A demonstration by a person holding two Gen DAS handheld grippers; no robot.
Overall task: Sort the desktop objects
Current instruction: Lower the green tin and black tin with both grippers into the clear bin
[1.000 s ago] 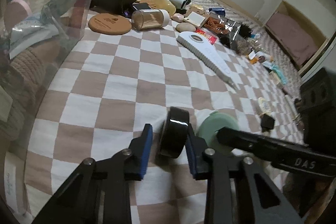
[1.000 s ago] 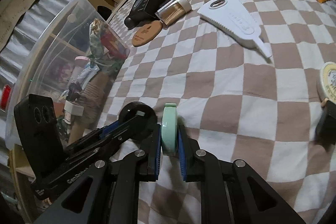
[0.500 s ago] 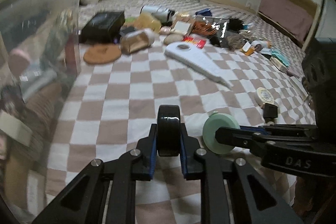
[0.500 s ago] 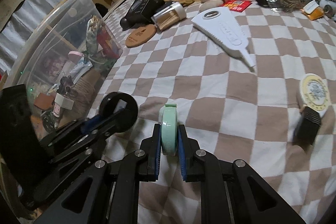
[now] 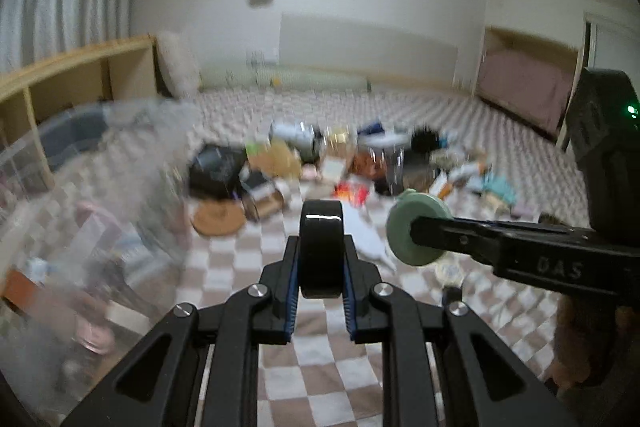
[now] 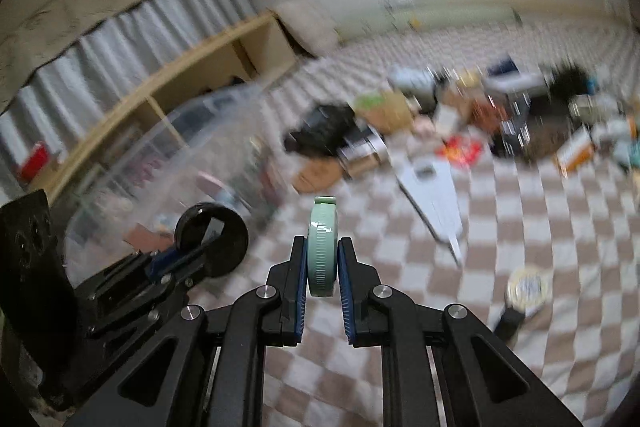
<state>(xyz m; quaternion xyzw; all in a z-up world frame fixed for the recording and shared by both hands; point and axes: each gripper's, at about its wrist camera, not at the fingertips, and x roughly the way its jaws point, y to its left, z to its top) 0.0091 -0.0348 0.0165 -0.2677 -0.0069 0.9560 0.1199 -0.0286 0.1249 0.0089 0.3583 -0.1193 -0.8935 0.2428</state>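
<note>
My left gripper [image 5: 321, 259] is shut on a black round disc [image 5: 321, 247], held on edge above the checkered cloth. My right gripper [image 6: 322, 259] is shut on a pale green round disc [image 6: 322, 251], also on edge and lifted. Each gripper shows in the other view: the right one with the green disc [image 5: 416, 227] at the right of the left wrist view, the left one with the black disc [image 6: 212, 239] at the left of the right wrist view. A clear plastic bin [image 6: 172, 163] holding several items stands to the left.
A blurred pile of objects [image 5: 340, 163] lies farther back on the checkered cloth [image 5: 224, 275]. A white wedge-shaped tool [image 6: 436, 199], a cork coaster [image 5: 218, 219] and a round tin [image 6: 528, 287] lie nearer. A wooden shelf [image 6: 192, 75] runs behind the bin.
Both grippers have lifted and tilted up with their discs, so the views now look across the room. The left gripper closed on the black disc one second ago.
</note>
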